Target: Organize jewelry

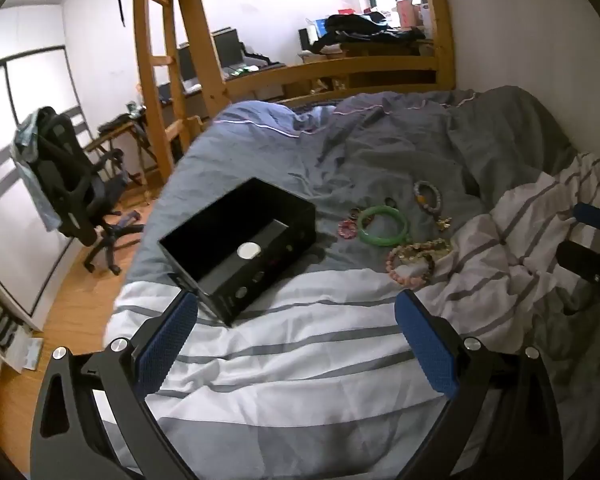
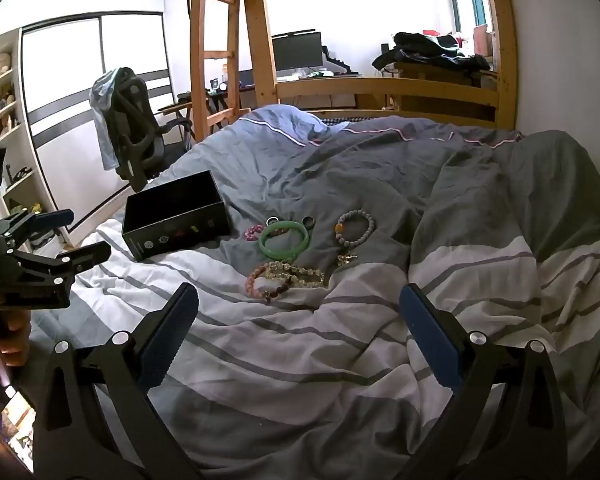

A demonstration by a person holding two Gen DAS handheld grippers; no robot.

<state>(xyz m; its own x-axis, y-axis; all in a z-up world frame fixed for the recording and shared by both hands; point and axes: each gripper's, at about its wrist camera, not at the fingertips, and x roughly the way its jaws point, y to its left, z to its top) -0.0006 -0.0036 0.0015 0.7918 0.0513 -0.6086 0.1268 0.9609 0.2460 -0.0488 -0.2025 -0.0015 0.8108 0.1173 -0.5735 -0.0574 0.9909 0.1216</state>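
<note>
A wide bed covered by a rumpled quilt [image 2: 340, 360], grey at the far half and white with grey stripes at the near half, fills most of both wrist views. Behind it stands a light wooden loft-bed frame with a ladder [image 2: 228, 56], and to the left a black mesh office chair [image 2: 136, 124] with a pale blue garment draped over its back.

On the quilt, toward the left, sits an open black rectangular cardboard box [image 1: 240, 248]; a round silver disc [image 1: 249, 250] lies inside it. The box rests where grey fabric meets white.

The left gripper [image 1: 296, 316], black with blue ribbed pads, hangs over the striped quilt with its jaws spread wide and nothing between them; its left finger [image 1: 168, 344] shows just in front of the box's near corner. The right gripper [image 2: 300, 312] is likewise released and empty, above the striped quilt near the jewelry.

The jewelry lies loose to the right of the box. A green jade-like bangle [image 2: 285, 242] is the largest piece, just beside a small pink bead bracelet [image 2: 254, 233] and two dark rings [image 2: 309, 221]. Further right is a grey bead bracelet [image 2: 355, 227] with an orange bead and a gold charm. Nearer, a pink bead bracelet [image 2: 256, 280] and a pale yellowish bead strand [image 2: 300, 272] lie tangled and touching.
</note>
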